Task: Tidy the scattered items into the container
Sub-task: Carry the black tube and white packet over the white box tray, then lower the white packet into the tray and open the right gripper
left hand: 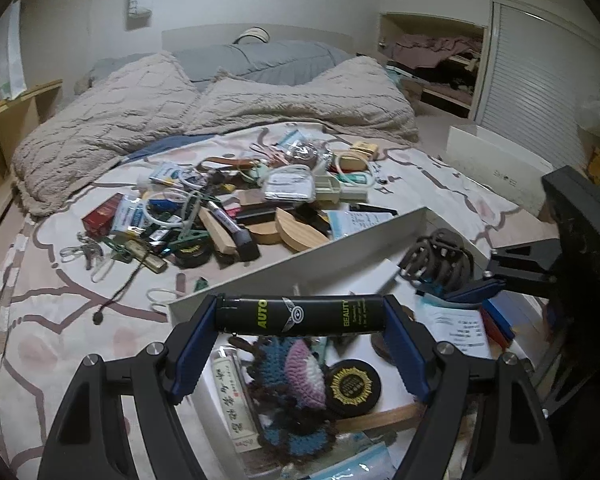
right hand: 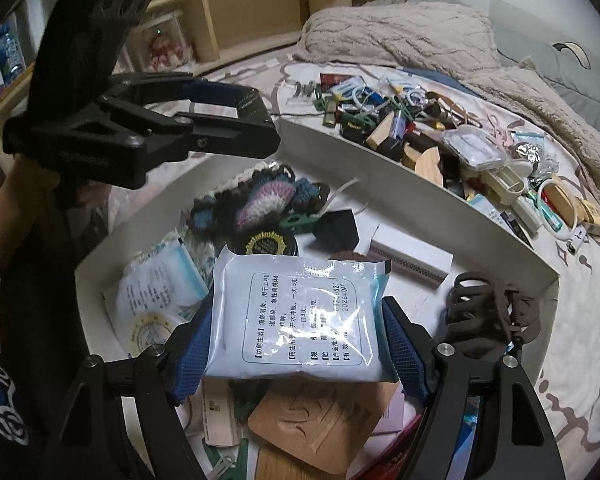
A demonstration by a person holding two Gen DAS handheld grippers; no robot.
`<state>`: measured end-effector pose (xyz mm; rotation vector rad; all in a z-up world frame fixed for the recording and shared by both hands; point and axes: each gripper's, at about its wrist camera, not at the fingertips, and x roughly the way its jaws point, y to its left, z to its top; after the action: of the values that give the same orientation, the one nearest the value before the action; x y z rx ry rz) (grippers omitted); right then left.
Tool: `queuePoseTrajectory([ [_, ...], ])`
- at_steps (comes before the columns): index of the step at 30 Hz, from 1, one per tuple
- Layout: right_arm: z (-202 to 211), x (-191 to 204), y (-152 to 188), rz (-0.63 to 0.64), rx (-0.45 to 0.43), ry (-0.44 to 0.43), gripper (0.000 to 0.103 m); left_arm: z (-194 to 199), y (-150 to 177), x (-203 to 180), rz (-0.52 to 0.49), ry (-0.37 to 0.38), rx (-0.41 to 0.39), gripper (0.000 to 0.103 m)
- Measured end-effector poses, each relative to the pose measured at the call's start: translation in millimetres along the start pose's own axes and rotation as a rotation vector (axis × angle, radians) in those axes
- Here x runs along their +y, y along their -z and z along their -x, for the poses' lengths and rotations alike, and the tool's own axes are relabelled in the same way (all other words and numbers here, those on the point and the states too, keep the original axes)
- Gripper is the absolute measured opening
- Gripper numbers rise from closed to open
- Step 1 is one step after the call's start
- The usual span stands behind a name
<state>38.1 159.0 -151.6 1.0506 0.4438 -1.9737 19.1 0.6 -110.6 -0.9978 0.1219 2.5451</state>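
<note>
My left gripper (left hand: 300, 316) is shut on a black tube (left hand: 292, 314) with yellow lettering, gripped end to end and lying crosswise above the white box (left hand: 300, 252). In the right wrist view that gripper (right hand: 260, 120) reaches in from the upper left over the box's near corner. My right gripper (right hand: 300, 340) has a white and blue printed sachet (right hand: 300, 312) between its blue pads, held over the inside of the box (right hand: 380, 160). The scattered pile (left hand: 240, 208) lies on the bedspread beyond the box wall and also shows as a pile (right hand: 420, 136) at the upper right.
Inside the box lie a crocheted piece (left hand: 292, 380), a round black tin (left hand: 352, 388), a brown hair claw (right hand: 484, 308), a white carton (right hand: 412, 260) and papers. Beige pillows (left hand: 120, 120) sit behind the pile. A wooden shelf (right hand: 240, 12) runs along the bed's side.
</note>
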Motion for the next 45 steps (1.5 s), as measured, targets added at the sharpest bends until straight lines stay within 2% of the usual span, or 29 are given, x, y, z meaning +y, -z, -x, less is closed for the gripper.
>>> queuePoseTrajectory([
  [10, -8, 7, 7, 0.07, 0.055, 0.023, 0.094, -7, 6, -9, -0.028, 0.074, 0.054, 0.079],
  [19, 4, 6, 8, 0.085, 0.035, 0.012, 0.094, -13, 11, -20, -0.084, 0.122, 0.106, 0.079],
  [31, 8, -10, 6, 0.043, 0.029, 0.049, 0.094, -13, 25, -41, -0.255, 0.182, 0.2, 0.079],
  [37, 7, -15, 6, 0.022, 0.027, 0.055, 0.094, -18, 38, -48, -0.367, 0.169, 0.261, 0.079],
  [45, 5, -20, 6, 0.004, 0.035, 0.068, 0.094, -19, 49, -57, -0.416, 0.234, 0.312, 0.079],
])
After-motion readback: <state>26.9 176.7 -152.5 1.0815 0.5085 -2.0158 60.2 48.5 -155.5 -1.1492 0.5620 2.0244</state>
